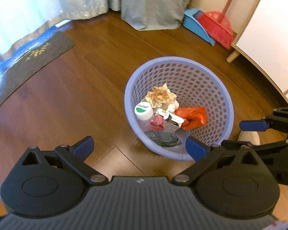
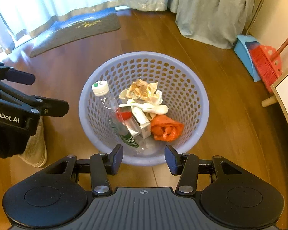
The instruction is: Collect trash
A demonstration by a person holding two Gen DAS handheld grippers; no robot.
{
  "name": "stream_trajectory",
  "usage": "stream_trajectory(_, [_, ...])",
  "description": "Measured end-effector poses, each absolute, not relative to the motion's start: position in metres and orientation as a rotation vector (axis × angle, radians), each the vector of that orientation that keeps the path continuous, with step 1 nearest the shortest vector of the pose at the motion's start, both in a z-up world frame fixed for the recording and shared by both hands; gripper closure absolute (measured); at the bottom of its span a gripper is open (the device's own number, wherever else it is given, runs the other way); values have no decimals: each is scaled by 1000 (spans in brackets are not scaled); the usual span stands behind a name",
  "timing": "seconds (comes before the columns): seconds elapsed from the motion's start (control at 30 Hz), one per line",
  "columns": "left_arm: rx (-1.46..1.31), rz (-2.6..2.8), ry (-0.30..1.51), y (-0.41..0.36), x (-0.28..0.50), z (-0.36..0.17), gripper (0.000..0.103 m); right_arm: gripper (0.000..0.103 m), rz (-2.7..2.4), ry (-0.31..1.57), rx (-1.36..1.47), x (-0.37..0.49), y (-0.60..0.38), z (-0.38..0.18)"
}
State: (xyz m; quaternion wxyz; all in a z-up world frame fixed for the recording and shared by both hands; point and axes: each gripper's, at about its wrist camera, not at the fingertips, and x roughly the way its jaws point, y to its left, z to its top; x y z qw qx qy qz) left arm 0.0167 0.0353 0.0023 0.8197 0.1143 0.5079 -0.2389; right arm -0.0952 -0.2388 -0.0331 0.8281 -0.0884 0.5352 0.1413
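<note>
A lilac perforated basket (image 1: 178, 59) (image 2: 144, 54) stands on the wooden floor and holds trash. Inside lie a clear bottle with a white cap (image 1: 143, 111) (image 2: 100, 88), crumpled wrappers (image 1: 160, 95) (image 2: 142, 90), a small carton (image 2: 145, 127) and an orange plastic bag (image 1: 194, 117) (image 2: 166, 128). My left gripper (image 1: 140, 147) (image 2: 40, 94) hangs to the basket's left, jaws wide open and empty. Over the basket's near rim is my right gripper (image 2: 144, 154) (image 1: 245, 134), jaws partly apart, open, with nothing between them.
A dark doormat (image 1: 28, 57) (image 2: 76, 28) lies by the curtains at the far left. A blue dustpan (image 1: 197, 25) (image 2: 244, 57) and red broom (image 1: 217, 28) (image 2: 265, 67) lean at the far right beside a white cabinet's leg (image 1: 232, 55). A person's foot (image 2: 34, 147) rests left of the basket.
</note>
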Motion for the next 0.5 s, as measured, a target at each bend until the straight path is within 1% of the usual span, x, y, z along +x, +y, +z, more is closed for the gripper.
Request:
stream_trajectory(0.13, [203,-479,1070,37,10,7,2,58,290,1136,-184,-96,-240,-33])
stream_trajectory(0.3, [224,-458,1071,36,5,8,2,58,269,1150,-165,-97,-245,-36])
stream_trajectory(0.43, [257,-463,1015,36,-2,11,2,58,261,1172,-151,-95,-246,-39])
stream_trajectory(0.5, [258,-436,1049,41,0,5,2,58,261,1182,-143,-94,-244,-42])
